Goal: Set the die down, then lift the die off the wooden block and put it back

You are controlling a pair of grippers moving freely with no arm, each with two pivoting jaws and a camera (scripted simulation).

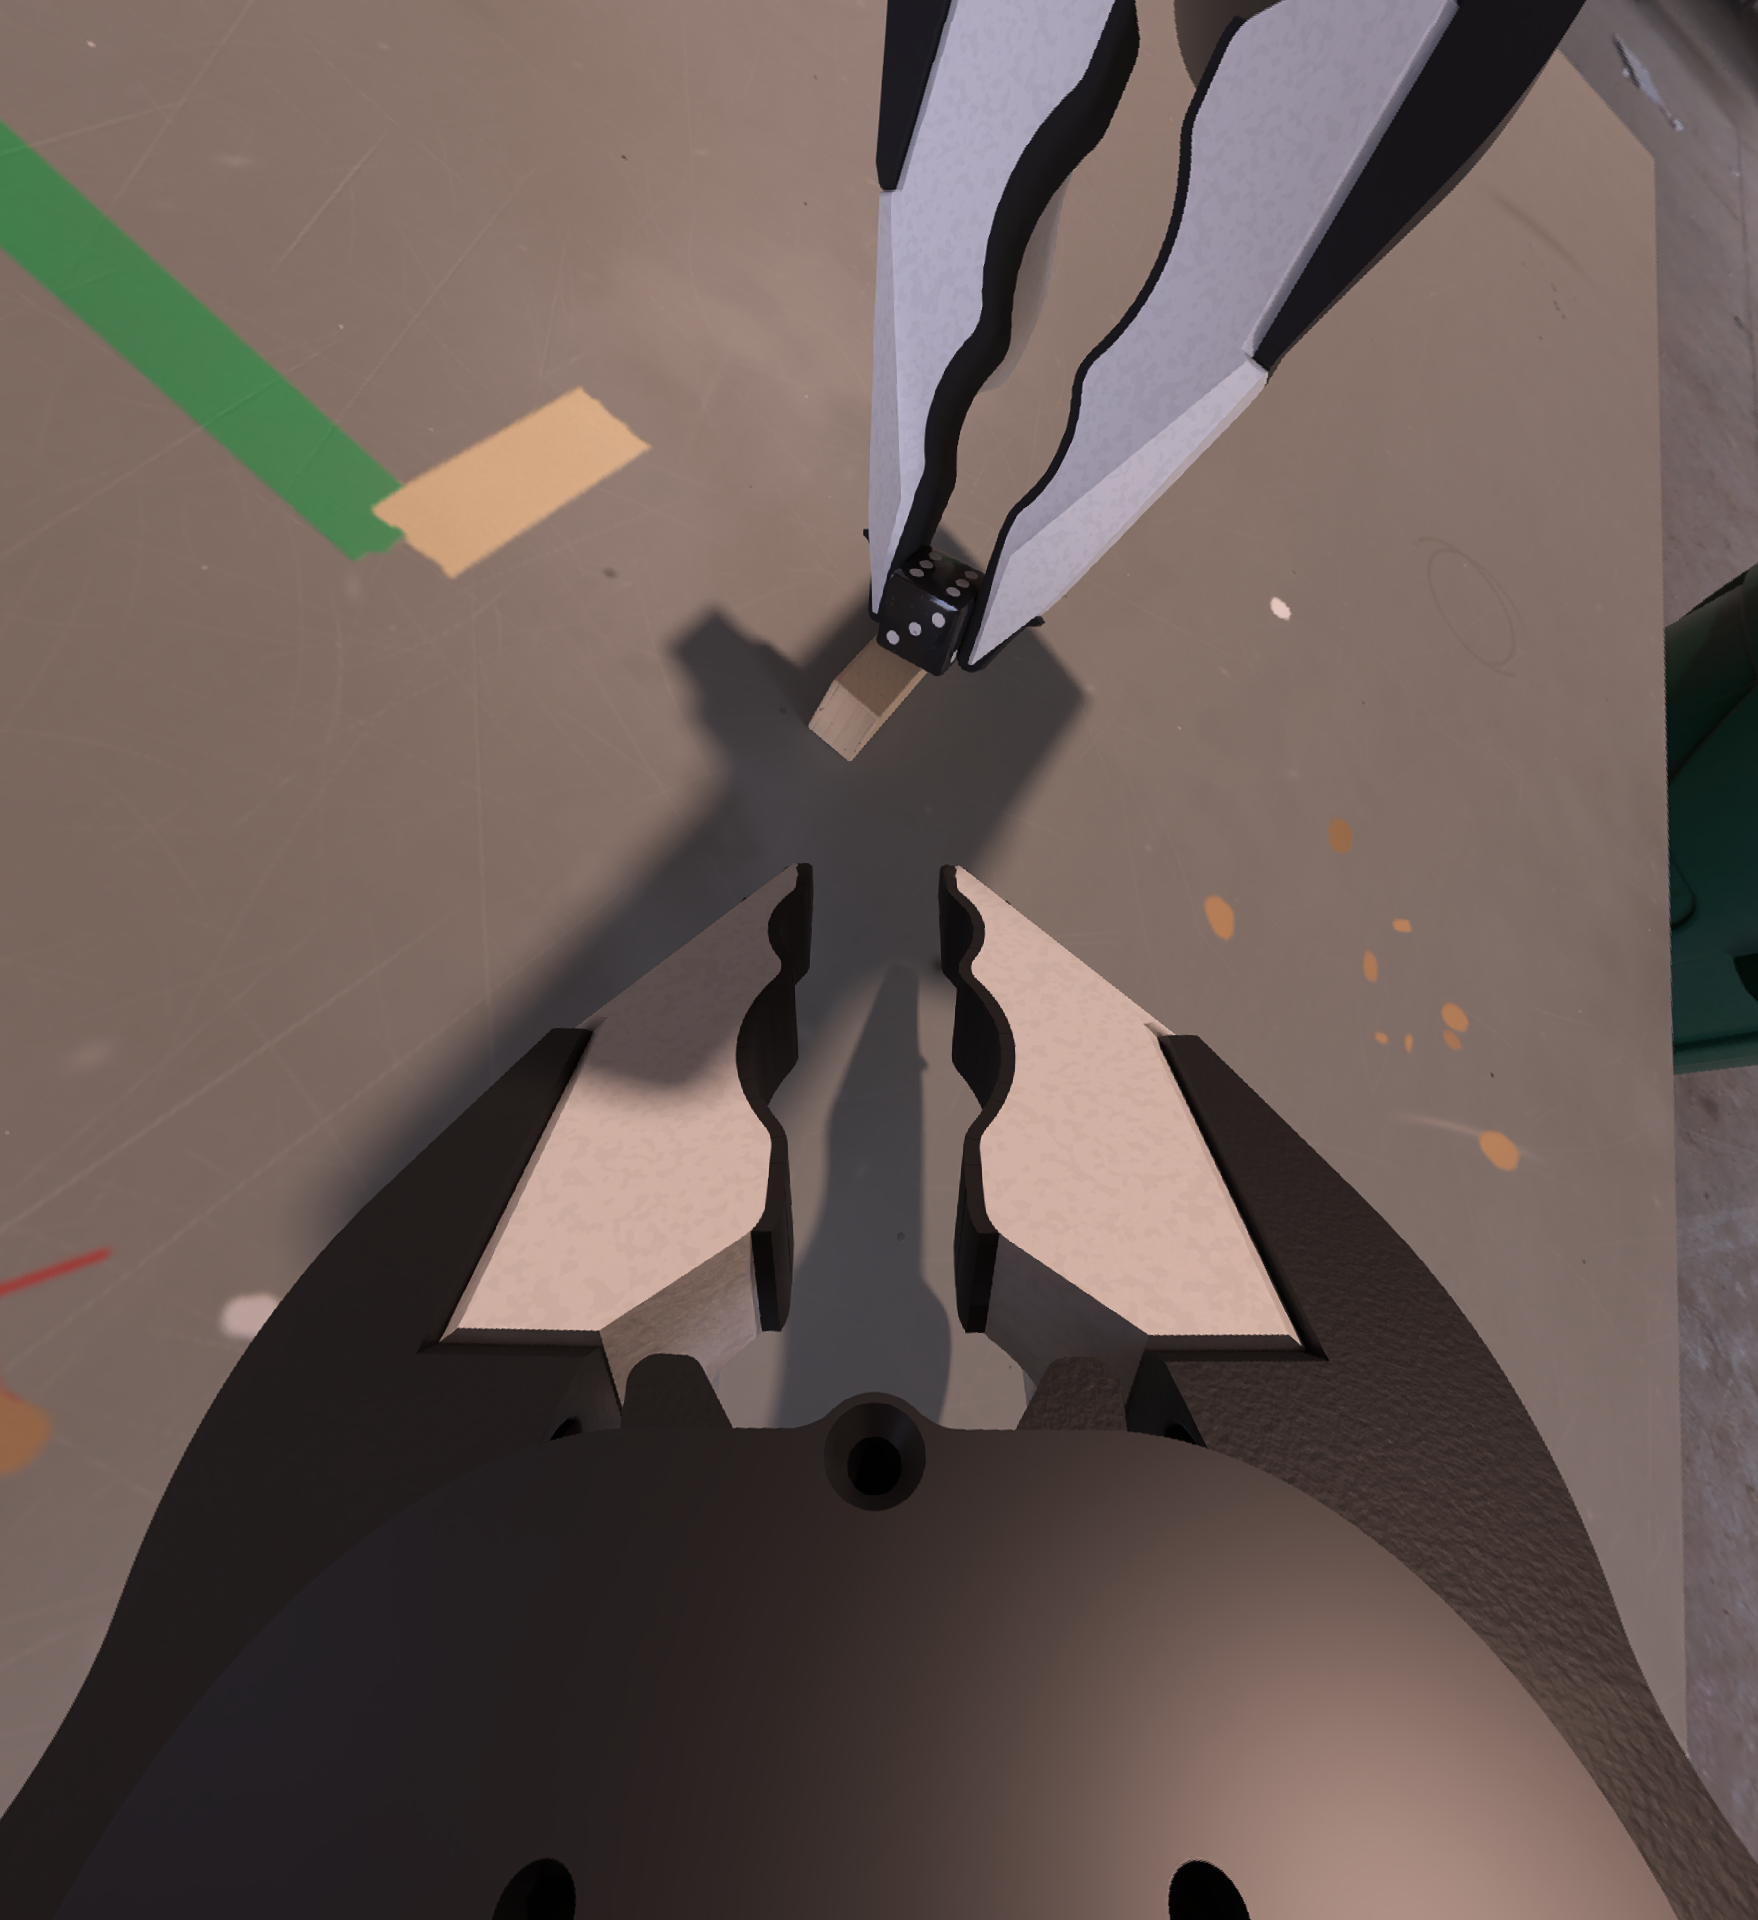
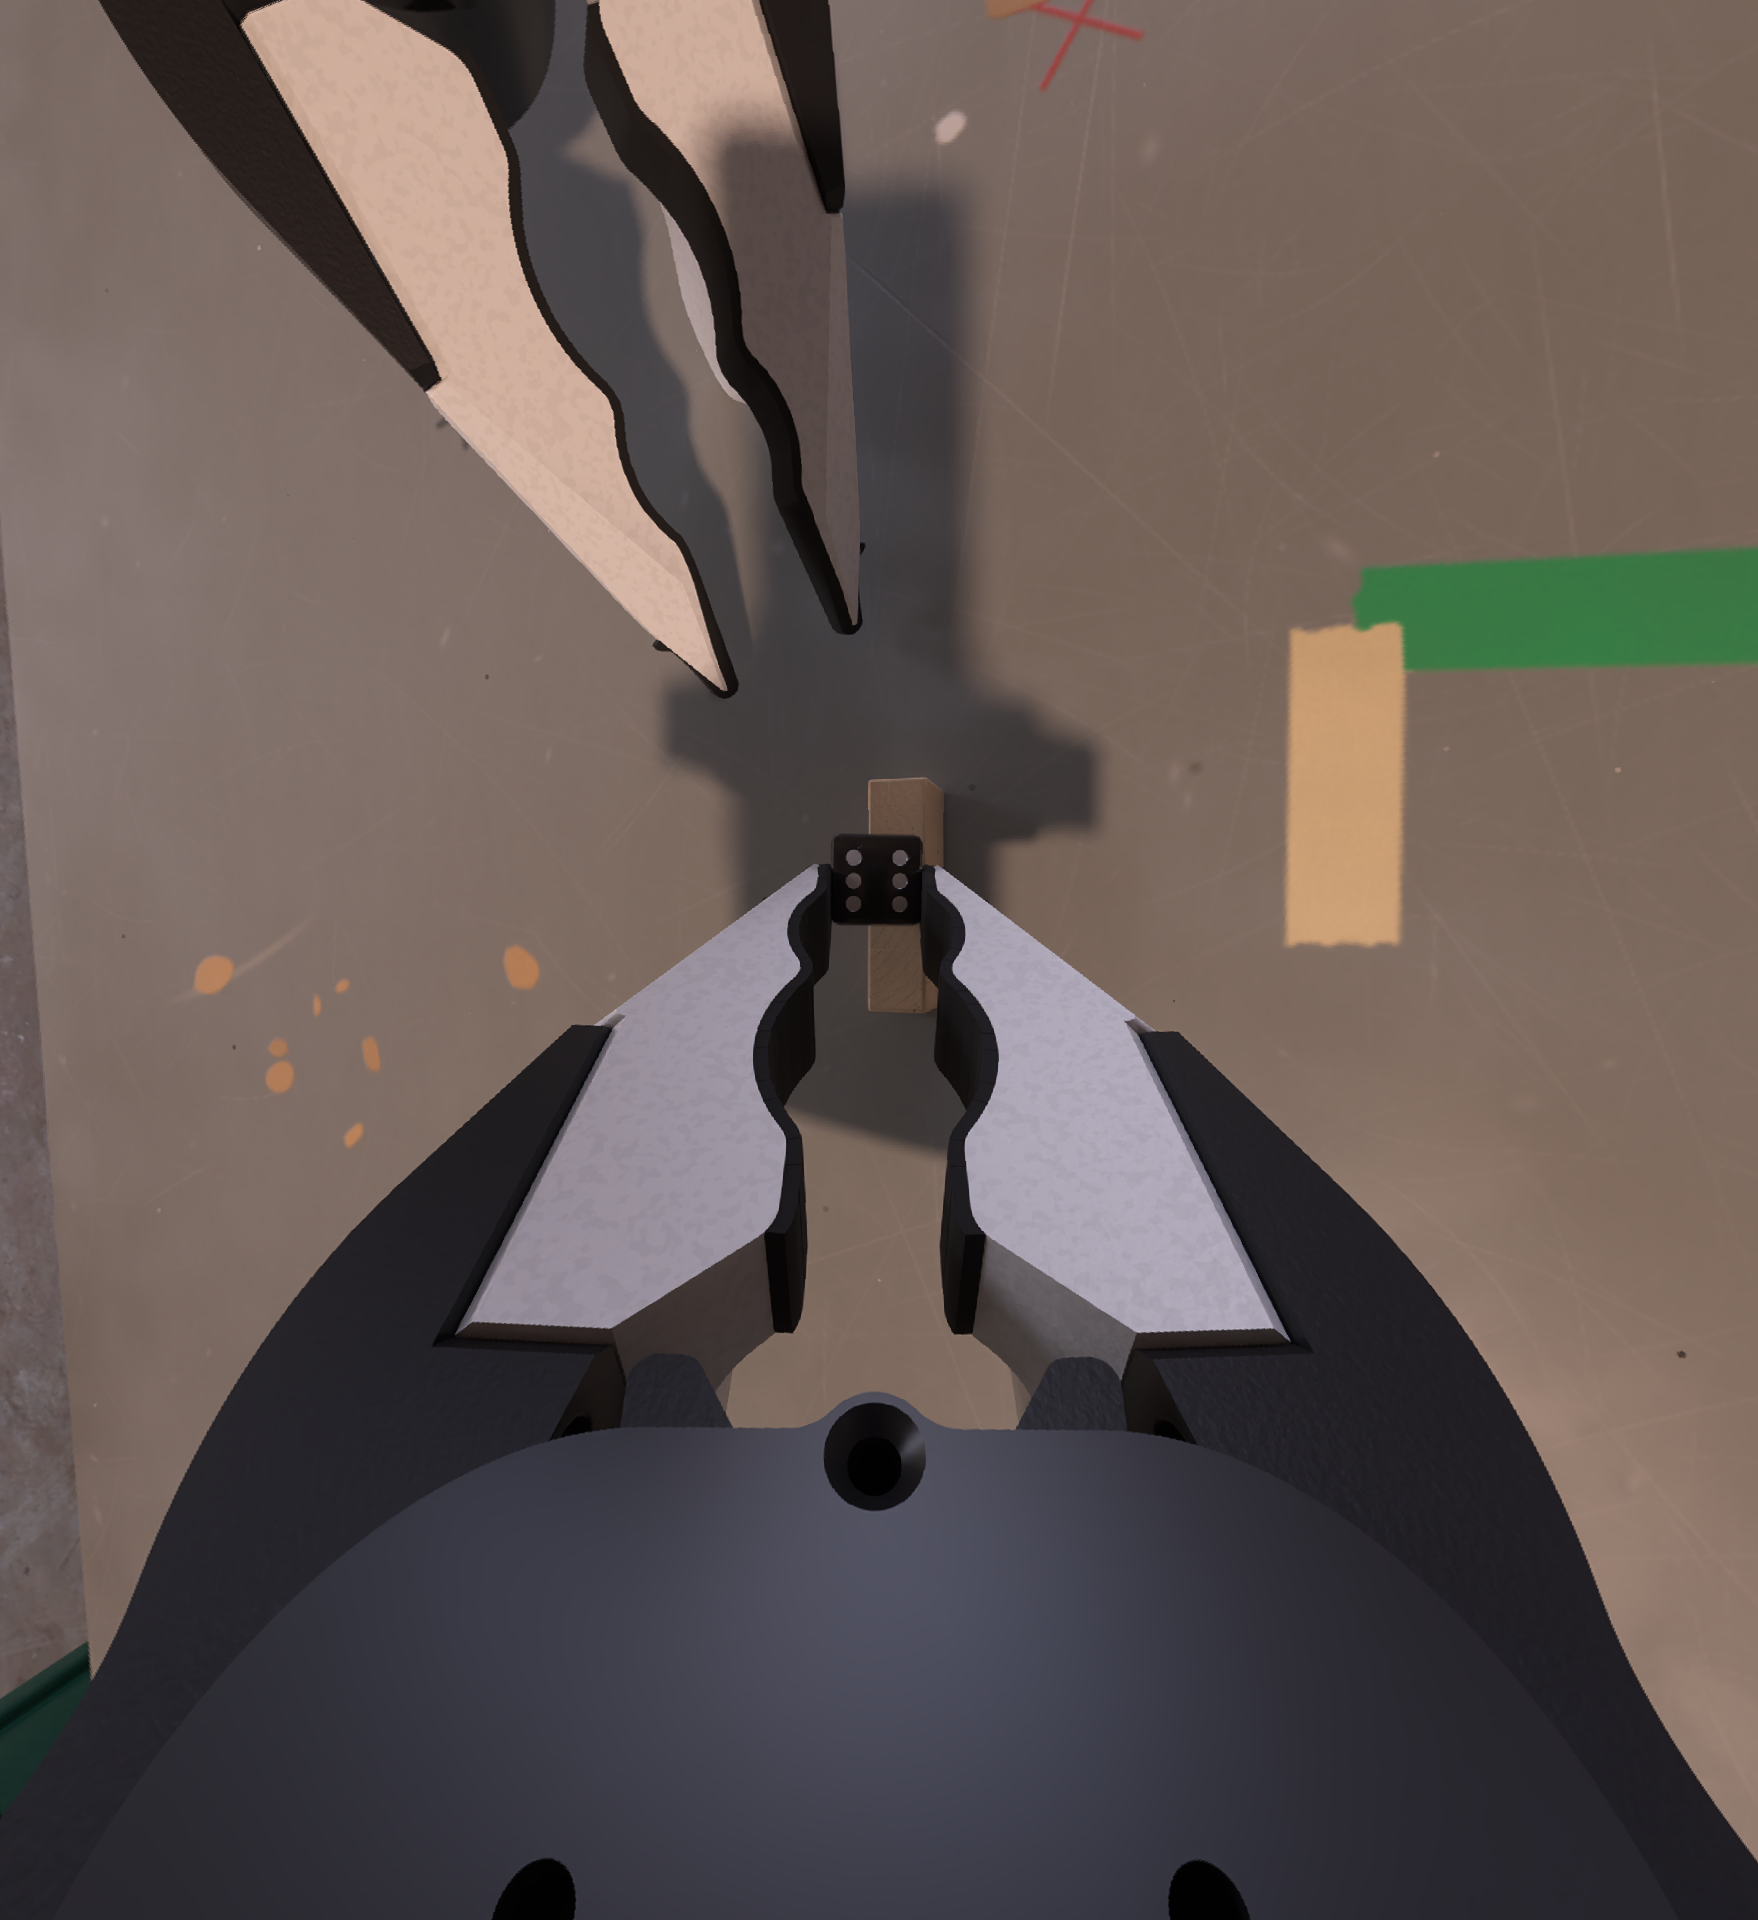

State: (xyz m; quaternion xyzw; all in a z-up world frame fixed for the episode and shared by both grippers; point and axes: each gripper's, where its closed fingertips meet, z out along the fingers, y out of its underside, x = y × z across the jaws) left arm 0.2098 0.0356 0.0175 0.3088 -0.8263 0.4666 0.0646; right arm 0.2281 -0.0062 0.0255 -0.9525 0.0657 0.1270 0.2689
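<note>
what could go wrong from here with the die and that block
1. The right gripper pinches the die only at its fingertips, so it could slip or twist out.
2. The block is narrow, barely wider than the die; set down off-centre, the die may topple onto the table.
3. The left gripper hangs open nearby and could bump the block.

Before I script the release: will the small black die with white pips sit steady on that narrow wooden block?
The small black die is probably rigid and light. Flat faces should resist rolling, but the narrow wooden block looks barely wider, so an off-centre release by the right gripper may tip it off.
</note>
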